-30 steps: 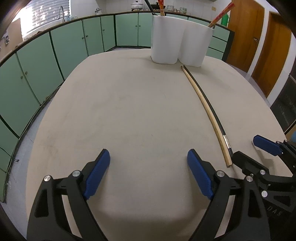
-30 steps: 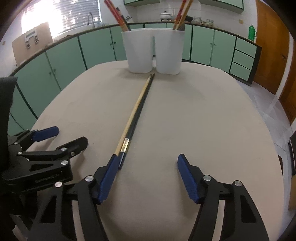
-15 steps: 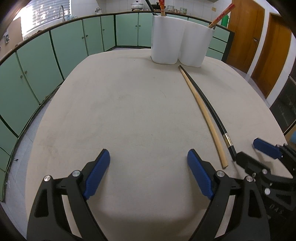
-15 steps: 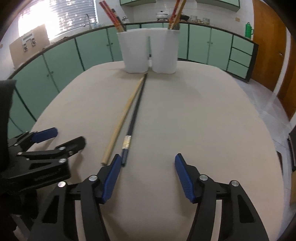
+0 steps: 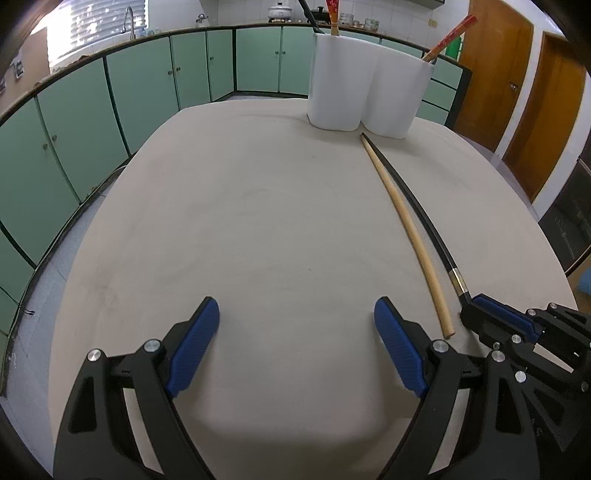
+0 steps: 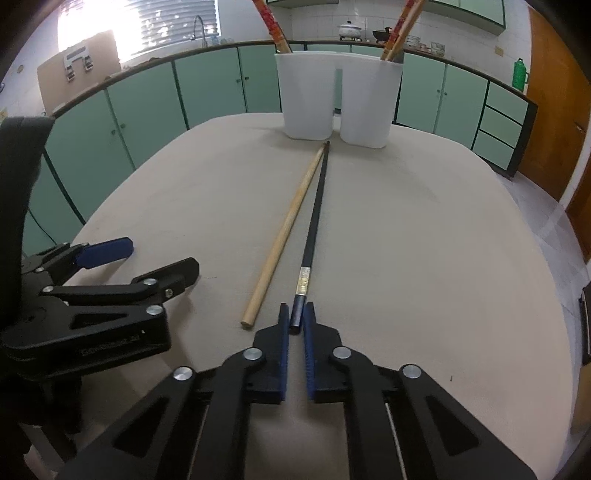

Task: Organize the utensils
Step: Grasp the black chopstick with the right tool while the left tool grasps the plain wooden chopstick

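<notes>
Since a second before, the right claw (image 6: pixel 296 325) had been closing and now pinched the near end of the black chopstick (image 6: pixel 314 218), which had slid a little apart from the wooden chopstick (image 6: pixel 284 230). Both sticks lay on the beige worktop (image 6: pixel 424 240), tips meeting toward twelve o'clock just before the white twin-cup holder (image 6: pixel 338 99), where red-patterned chopsticks (image 6: pixel 400 27) stood. At nine o'clock the left claw (image 5: pixel 295 343) hovered spread wide, holding nothing. Raised lettering on its black body was too blurred to read.
</notes>
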Demonstrator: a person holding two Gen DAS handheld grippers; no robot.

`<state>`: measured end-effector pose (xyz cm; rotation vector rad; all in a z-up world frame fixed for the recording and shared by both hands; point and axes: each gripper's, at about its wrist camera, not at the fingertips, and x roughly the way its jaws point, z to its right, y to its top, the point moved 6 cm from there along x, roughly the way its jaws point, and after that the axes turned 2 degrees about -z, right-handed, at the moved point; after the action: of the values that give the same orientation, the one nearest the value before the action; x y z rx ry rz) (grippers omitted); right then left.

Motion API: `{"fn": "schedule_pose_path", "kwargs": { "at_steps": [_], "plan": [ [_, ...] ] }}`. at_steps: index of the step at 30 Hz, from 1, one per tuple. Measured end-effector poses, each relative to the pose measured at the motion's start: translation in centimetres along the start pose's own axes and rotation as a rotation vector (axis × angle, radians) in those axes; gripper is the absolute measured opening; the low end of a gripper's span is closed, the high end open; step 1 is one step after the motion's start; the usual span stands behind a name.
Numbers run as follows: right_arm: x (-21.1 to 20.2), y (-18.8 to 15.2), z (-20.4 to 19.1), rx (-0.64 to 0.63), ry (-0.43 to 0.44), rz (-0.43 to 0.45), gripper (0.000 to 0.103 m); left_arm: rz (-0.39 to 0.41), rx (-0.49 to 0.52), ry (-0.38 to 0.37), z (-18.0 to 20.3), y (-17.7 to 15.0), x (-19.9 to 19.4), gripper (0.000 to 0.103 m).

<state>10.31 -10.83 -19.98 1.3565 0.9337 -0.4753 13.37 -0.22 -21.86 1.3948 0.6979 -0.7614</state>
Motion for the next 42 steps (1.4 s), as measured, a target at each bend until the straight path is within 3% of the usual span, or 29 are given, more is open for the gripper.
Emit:
{"fn": "schedule_pose_path", "kwargs": {
  "at_steps": [9, 19, 28, 36, 42],
  "plan": [
    [-1.1, -0.9, 2.5, 0.077, -0.024, 0.014, 0.006, 0.003, 0.019, -0.005, 0.8, -0.1, -0.1, 0.083],
    [-1.9, -1.8, 6.4, 0.158, -0.080, 0.019, 0.006, 0.031, 0.065, -0.091, 4.9, -0.9, -1.2, 0.081],
    [-1.7, -1.9, 7.6, 0.177, -0.069, 0.021, 0.006, 0.000, 0.102, -0.085, 7.3, -0.8, 0.1, 0.075],
    [-1.8, -2.0, 7.5, 0.181, -0.061, 0.020, 0.006, 0.006, 0.102, -0.061, 7.3, -0.8, 0.3, 0.051],
    [-1.6, -2.0, 7.4, 0.179, -0.060, 0.014, 0.007, 0.015, 0.105, -0.063, 7.4, -0.8, 0.0, 0.025]
  ]
}}
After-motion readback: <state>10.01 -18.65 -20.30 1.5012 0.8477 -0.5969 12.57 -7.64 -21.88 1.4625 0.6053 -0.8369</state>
